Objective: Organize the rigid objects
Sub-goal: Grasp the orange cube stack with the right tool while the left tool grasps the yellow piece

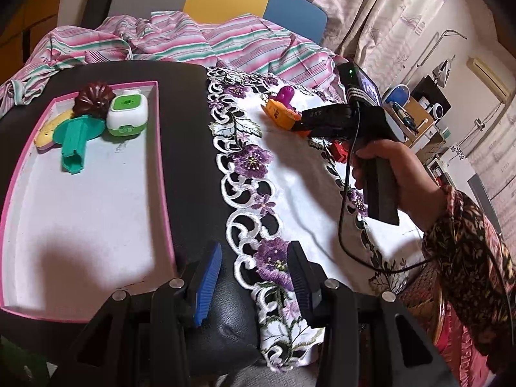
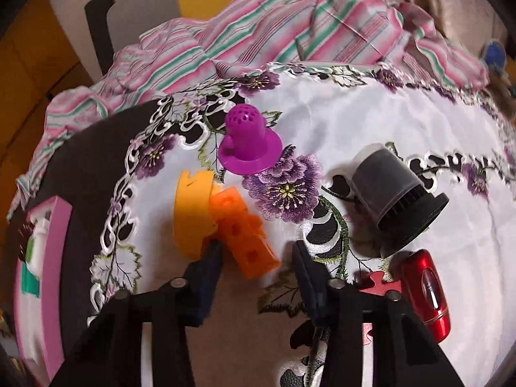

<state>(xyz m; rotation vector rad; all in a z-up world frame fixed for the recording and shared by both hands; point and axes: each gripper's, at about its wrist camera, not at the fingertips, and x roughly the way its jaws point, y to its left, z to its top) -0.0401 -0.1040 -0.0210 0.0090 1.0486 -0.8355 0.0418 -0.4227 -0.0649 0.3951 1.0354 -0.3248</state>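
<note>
- The left gripper (image 1: 254,285) is seen nearest the left wrist camera, its blue-padded jaws spread wide and holding nothing, poised over the dark table edge (image 1: 190,167) and the hem of an embroidered cloth (image 1: 290,200).
- Just to its left, a pink-rimmed white tray (image 1: 161,174) is laid on the table; gathered at its far end are a teal funnel-shaped piece (image 1: 75,137), a yellow piece (image 1: 48,129), a brown shell-shaped mould (image 1: 93,100) and a white-and-green box (image 1: 127,114), all touching or nearly so.
- In the right wrist view, the right gripper (image 2: 258,258) is shown with jaws parted wide around the near end of an orange block with holes (image 2: 245,235); the left pad is seen against it, the right pad apart.
- The block is joined to a curved yellow piece (image 2: 192,206) on the cloth.
- To the right, a red cylinder (image 2: 425,293) and a red puzzle-shaped piece (image 2: 380,285) are seen, with a grey-and-black cap (image 2: 396,196) behind them.
- Farther off, a purple perforated cup (image 2: 248,143) is set upside down on its flange.
- A striped cloth (image 2: 290,29) is bunched beyond.
</note>
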